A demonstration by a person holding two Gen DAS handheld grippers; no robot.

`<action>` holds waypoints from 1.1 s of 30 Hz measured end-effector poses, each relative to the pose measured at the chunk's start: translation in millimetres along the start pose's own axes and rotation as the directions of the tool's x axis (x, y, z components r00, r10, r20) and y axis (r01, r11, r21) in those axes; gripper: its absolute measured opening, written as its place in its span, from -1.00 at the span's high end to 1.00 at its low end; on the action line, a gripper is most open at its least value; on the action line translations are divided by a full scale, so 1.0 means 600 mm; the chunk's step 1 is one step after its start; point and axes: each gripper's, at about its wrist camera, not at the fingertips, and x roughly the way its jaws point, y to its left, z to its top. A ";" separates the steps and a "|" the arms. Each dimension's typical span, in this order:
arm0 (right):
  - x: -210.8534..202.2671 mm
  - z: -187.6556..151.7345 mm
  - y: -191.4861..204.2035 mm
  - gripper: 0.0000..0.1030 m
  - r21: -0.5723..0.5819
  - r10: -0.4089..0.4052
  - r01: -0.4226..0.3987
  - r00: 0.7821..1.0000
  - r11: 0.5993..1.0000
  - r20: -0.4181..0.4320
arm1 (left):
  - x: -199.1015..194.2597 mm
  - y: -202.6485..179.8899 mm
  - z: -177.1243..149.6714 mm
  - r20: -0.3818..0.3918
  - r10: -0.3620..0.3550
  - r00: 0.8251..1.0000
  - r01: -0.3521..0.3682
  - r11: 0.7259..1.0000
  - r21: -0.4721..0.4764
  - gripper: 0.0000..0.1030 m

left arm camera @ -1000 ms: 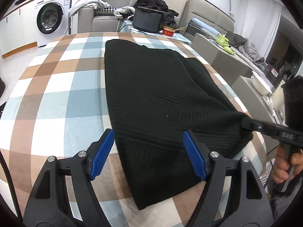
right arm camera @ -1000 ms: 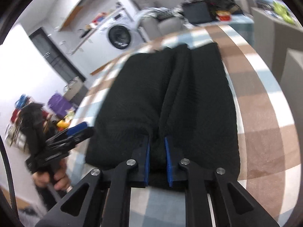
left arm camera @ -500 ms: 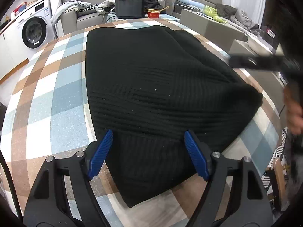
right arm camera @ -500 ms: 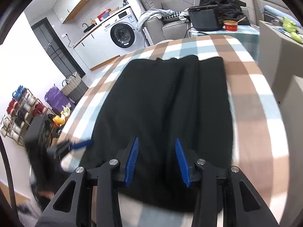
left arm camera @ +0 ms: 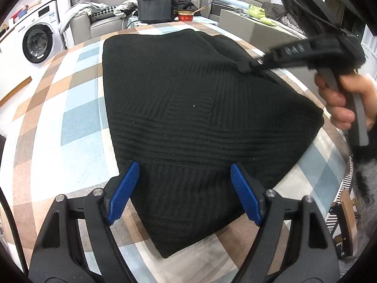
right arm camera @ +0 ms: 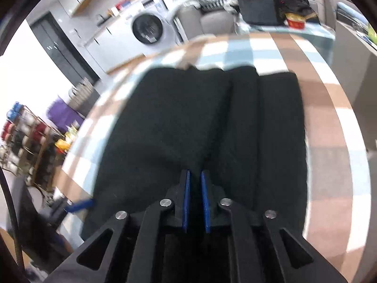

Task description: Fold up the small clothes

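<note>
writing: none readable; moulded marks on the right gripper's arm in the left wrist view are too blurred to make out
washing machine: one, white front-loader [left arm camera: 37,41], far left against the wall, under a counter with small items
sofa: one grey sofa [left arm camera: 94,23] behind the table, loose clothes thrown over it
black box: one dark box-shaped appliance [left arm camera: 156,8] on a low side table past the far table edge, black clothes heaped behind it
red bowl: one red bowl [left arm camera: 186,15] just beside the box, sticks poking out
shelf rack: one wire rack [right arm camera: 26,139] with coloured items, on the floor at left in the right wrist view
table: checked tablecloth, brown, blue and white squares [left arm camera: 59,108], rounded edge
garment: one black ribbed knit garment [left arm camera: 188,118], lying flat mid-table, long fold ridges running along it, near corner toward the left gripper
left gripper: black frame, blue ribbed pads [left arm camera: 183,194], jaws wide apart, over the garment's near end, pads not pressing the cloth
right gripper: black frame, blue pads [right arm camera: 195,184], jaws closing, nearly together, pinching a raised ridge of the black knit on the garment's right side; right wrist view motion-blurred
hand: one bare hand [left arm camera: 341,99] at far right squeezing the right gripper's grey trigger
count: two grippers, one garment, one hand in view
</note>
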 end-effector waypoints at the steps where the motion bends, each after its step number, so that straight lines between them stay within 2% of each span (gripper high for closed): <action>1: -0.005 -0.007 -0.009 0.63 0.022 0.028 -0.028 1.000 0.999 -0.012 | -0.001 0.003 0.001 -0.001 -0.004 1.000 0.004 1.000 -0.007 -0.51; 2: -0.014 -0.018 -0.017 0.51 0.043 0.068 -0.067 0.998 0.997 -0.018 | 0.000 0.004 0.001 -0.001 -0.009 1.000 0.009 1.000 -0.012 -0.51; 4: -0.038 -0.049 -0.026 0.43 0.063 0.125 -0.123 0.992 0.990 -0.015 | -0.001 0.007 0.002 -0.002 -0.018 1.000 0.018 1.000 -0.019 -0.51; 7: -0.051 -0.087 -0.026 0.41 0.082 0.239 -0.235 0.970 0.969 -0.039 | 0.000 0.006 0.003 -0.001 -0.016 1.000 0.016 1.000 -0.019 -0.52; 8: -0.052 -0.101 -0.020 0.41 0.067 0.235 -0.231 0.970 0.971 -0.054 | 0.000 0.004 0.002 -0.001 -0.014 1.000 0.014 1.000 -0.018 -0.52; 9: -0.054 -0.112 -0.010 0.46 0.033 0.198 -0.196 0.978 0.980 -0.061 | 0.000 0.004 0.002 -0.001 -0.014 1.000 0.014 1.000 -0.019 -0.52; 10: -0.055 -0.117 -0.004 0.71 0.008 0.173 -0.172 0.984 0.985 -0.054 | 0.000 0.004 0.003 -0.001 -0.015 1.000 0.014 1.000 -0.019 -0.53; 11: -0.059 -0.124 0.006 0.87 -0.033 0.173 -0.175 0.984 0.984 -0.047 | 0.000 0.004 0.002 -0.002 -0.014 1.000 0.014 1.000 -0.018 -0.53; 15: -0.093 -0.140 0.024 0.89 -0.069 0.178 -0.178 0.984 0.982 -0.003 | -0.001 0.005 0.001 -0.003 -0.025 1.000 0.025 0.999 -0.029 -0.53; 16: -0.093 -0.145 0.021 0.89 -0.068 0.158 -0.159 0.987 0.985 -0.009 | -0.001 0.005 0.001 -0.003 -0.026 1.000 0.026 0.999 -0.027 -0.53; 17: -0.084 -0.155 0.017 0.88 -0.076 0.090 -0.094 0.995 0.993 -0.052 | -0.002 0.004 0.000 -0.003 -0.030 1.000 0.030 0.999 -0.026 -0.53; 19: -0.069 -0.156 0.015 0.84 -0.094 0.058 -0.068 0.992 0.993 -0.111 | -0.003 0.004 -0.001 -0.005 -0.029 1.000 0.029 0.999 -0.021 -0.53; 21: -0.088 -0.159 0.019 0.69 -0.119 0.067 -0.077 0.994 0.990 -0.086 | -0.005 0.006 -0.001 -0.007 -0.032 0.999 0.032 0.999 -0.025 -0.53; 22: -0.096 -0.159 0.017 0.54 -0.114 0.074 -0.083 0.995 0.990 -0.073 | -0.006 0.007 -0.001 -0.009 -0.035 0.999 0.034 0.999 -0.029 -0.53; 23: -0.105 -0.153 0.012 0.31 -0.096 0.108 -0.112 0.993 0.989 -0.043 | -0.007 0.009 0.000 -0.013 -0.040 0.999 0.040 0.999 -0.037 -0.53; 25: -0.111 -0.141 -0.001 0.09 -0.054 0.134 -0.133 0.991 0.990 0.009 | -0.011 0.015 0.002 -0.014 -0.058 0.998 0.057 0.997 -0.057 -0.53; 29: -0.088 -0.109 -0.032 0.09 0.033 0.147 -0.148 0.989 0.988 0.030 | -0.023 0.029 0.004 -0.002 -0.085 0.996 0.084 0.992 -0.098 -0.53; 33: -0.056 -0.082 -0.067 0.09 0.126 0.231 -0.235 0.972 0.964 0.044 | -0.025 0.043 0.002 0.001 -0.078 0.997 0.077 0.989 -0.126 -0.53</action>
